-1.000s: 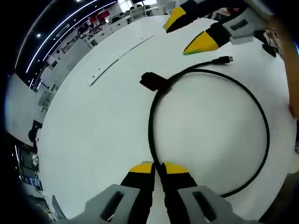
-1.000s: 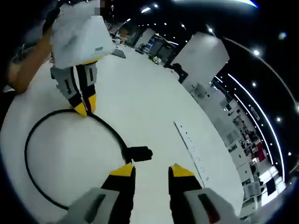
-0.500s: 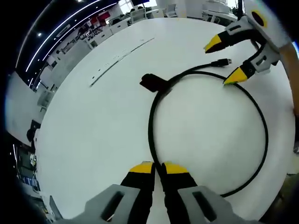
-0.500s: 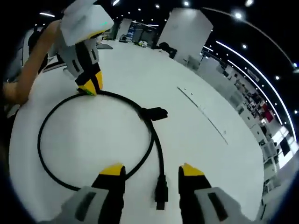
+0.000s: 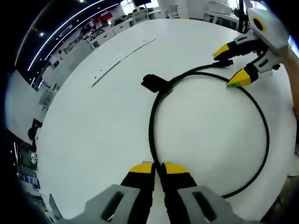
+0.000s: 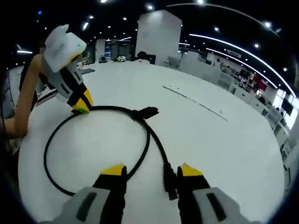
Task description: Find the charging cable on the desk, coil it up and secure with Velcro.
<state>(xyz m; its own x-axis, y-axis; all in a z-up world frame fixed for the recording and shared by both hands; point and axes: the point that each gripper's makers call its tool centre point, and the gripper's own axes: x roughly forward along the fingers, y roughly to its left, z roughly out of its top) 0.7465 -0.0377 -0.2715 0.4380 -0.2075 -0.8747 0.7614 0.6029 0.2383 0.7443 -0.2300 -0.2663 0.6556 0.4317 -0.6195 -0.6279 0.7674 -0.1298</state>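
The black charging cable (image 5: 261, 121) lies in one big loop on the white desk (image 5: 93, 130). A black Velcro tab (image 5: 152, 83) sits on it at the loop's far side. My left gripper (image 5: 158, 167) is shut on the cable at the loop's near side; in the right gripper view it (image 6: 80, 107) pinches the loop's far left. My right gripper (image 6: 151, 170) is open, and the cable's plug end (image 6: 169, 179) lies between its jaws, close to the right one. In the left gripper view the right gripper (image 5: 231, 64) straddles that plug (image 5: 223, 62).
A long thin slot (image 5: 121, 56) with small marks runs across the desk beyond the Velcro tab (image 6: 147, 112). A person's arm (image 6: 25, 98) reaches in behind the left gripper. Office desks and partitions stand far beyond the desk's edge.
My right gripper has swung from beside the Velcro tab to the cable's plug end and lowered around it. The left gripper keeps its hold in the same place.
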